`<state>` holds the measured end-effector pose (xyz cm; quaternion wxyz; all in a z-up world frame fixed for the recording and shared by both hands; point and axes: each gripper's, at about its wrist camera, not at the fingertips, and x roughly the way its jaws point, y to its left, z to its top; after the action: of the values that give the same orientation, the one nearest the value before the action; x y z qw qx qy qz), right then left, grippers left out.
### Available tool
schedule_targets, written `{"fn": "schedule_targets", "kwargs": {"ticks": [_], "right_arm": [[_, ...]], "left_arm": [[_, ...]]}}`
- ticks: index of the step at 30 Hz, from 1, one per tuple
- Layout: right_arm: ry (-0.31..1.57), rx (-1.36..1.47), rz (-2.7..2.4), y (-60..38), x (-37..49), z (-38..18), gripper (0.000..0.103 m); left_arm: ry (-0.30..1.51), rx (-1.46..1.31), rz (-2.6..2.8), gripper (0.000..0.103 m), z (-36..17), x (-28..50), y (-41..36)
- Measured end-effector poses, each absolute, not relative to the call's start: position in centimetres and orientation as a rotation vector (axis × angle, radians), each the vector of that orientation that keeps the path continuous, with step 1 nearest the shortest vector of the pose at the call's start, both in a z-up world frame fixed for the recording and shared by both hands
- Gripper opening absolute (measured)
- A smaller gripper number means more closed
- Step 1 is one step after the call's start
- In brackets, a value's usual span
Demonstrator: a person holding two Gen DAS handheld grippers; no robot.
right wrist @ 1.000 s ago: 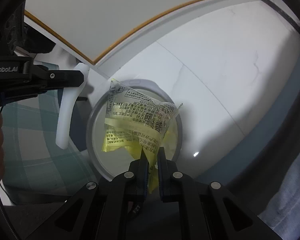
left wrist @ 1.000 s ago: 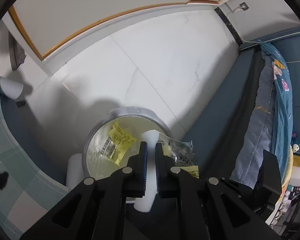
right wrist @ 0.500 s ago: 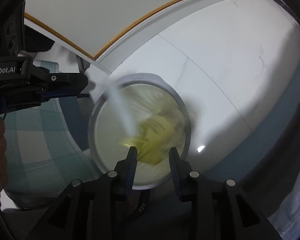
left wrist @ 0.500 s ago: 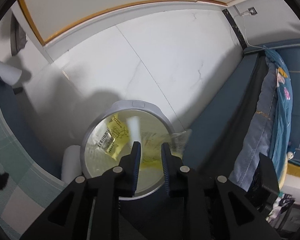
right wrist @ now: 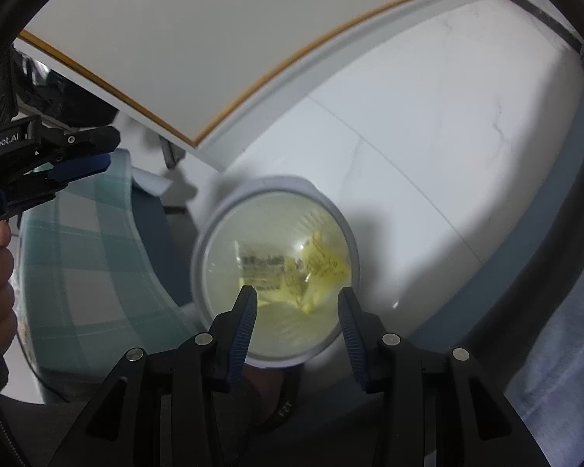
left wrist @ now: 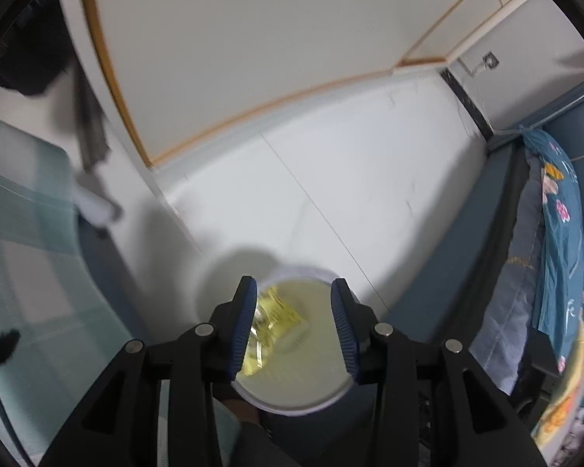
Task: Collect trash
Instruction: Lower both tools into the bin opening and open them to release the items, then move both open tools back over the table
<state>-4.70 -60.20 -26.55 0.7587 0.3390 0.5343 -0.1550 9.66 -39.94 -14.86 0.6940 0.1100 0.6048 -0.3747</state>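
A round white trash bin (right wrist: 352,249) with a pale yellow liner stands on the white floor; it also shows in the left wrist view (left wrist: 292,404). Yellow and clear printed wrappers (right wrist: 292,268) lie inside it, blurred in the left wrist view (left wrist: 272,313). My right gripper (right wrist: 298,299) is open and empty above the bin's near side. My left gripper (left wrist: 294,292) is open and empty above the bin; it also shows at the far left of the right wrist view (right wrist: 78,155), held by a hand.
A table with a teal checked cloth (right wrist: 81,268) stands left of the bin. A blue bed frame with a floral quilt (left wrist: 556,241) runs along the right. A white cabinet with wood trim (right wrist: 214,58) stands behind. White tiled floor (right wrist: 428,148) surrounds the bin.
Both grippers opened fully. The white strip from my left gripper and the wrapper from my right gripper dropped into the bin. My left gripper rose and tilted up.
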Motion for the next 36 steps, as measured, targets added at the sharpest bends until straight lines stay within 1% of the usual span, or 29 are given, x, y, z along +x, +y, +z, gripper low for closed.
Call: {"fn": "schedule_targets", "kwargs": {"ticks": [1, 2, 3, 5, 7, 11, 13, 15, 18, 20, 22, 25, 26, 27, 29, 36], "right_arm": [[1.151, 0.734, -0.336, -60.2, -4.7, -26.0, 0.044], [1.136, 0.73, -0.333, -60.2, -4.7, -25.4, 0.044], [1.113, 0.722, -0.33, -60.1, -4.6, -24.5, 0.046], [1.079, 0.709, -0.323, -59.8, -4.5, -22.9, 0.048], [1.037, 0.692, -0.317, -59.6, -4.2, -21.1, 0.052], [0.938, 0.649, -0.295, -58.9, -3.9, -17.1, 0.054], [0.886, 0.619, -0.277, -58.4, -3.5, -14.8, 0.055], [0.843, 0.578, -0.271, -57.6, -3.2, -12.8, 0.057], [0.741, 0.526, -0.235, -56.0, -2.9, -8.6, 0.061], [0.689, 0.503, -0.212, -55.1, -2.9, -6.5, 0.063], [0.638, 0.463, -0.192, -53.8, -2.7, -4.0, 0.067], [0.58, 0.416, -0.165, -51.7, -2.3, -0.9, 0.068], [0.56, 0.404, -0.15, -50.9, -2.0, 0.2, 0.068], [0.547, 0.396, -0.141, -50.4, -2.0, 0.8, 0.068], [0.514, 0.377, -0.114, -48.9, -1.7, 2.5, 0.069], [0.423, 0.275, -0.005, -42.6, -0.7, 6.7, 0.074]], "left_arm": [[1.313, 0.247, -0.826, 0.035, -14.1, 9.7, -39.6], [1.264, 0.253, -0.812, 0.038, -12.9, 9.8, -39.2], [1.227, 0.264, -0.79, 0.044, -12.1, 9.8, -38.9], [1.139, 0.296, -0.715, 0.05, -10.5, 9.9, -38.0], [1.077, 0.282, -0.692, 0.05, -8.9, 9.8, -36.7], [0.994, 0.205, -0.636, 0.051, -5.8, 9.6, -33.5], [0.948, 0.186, -0.611, 0.053, -4.5, 9.5, -31.8], [0.884, 0.169, -0.573, 0.06, -2.8, 9.2, -29.9], [0.81, 0.121, -0.523, 0.068, -0.4, 8.7, -26.7], [0.782, 0.094, -0.495, 0.069, 1.0, 8.7, -25.6], [0.749, 0.07, -0.456, 0.069, 2.4, 8.3, -23.4], [0.701, 0.04, -0.397, 0.071, 4.4, 7.4, -20.6], [0.683, 0.021, -0.382, 0.074, 5.2, 6.9, -19.2], [0.67, 0.006, -0.37, 0.076, 5.7, 6.7, -18.0], [0.643, -0.018, -0.335, 0.077, 6.5, 6.2, -15.7], [0.614, -0.034, -0.171, 0.078, 8.2, 5.1, -10.2]]}}
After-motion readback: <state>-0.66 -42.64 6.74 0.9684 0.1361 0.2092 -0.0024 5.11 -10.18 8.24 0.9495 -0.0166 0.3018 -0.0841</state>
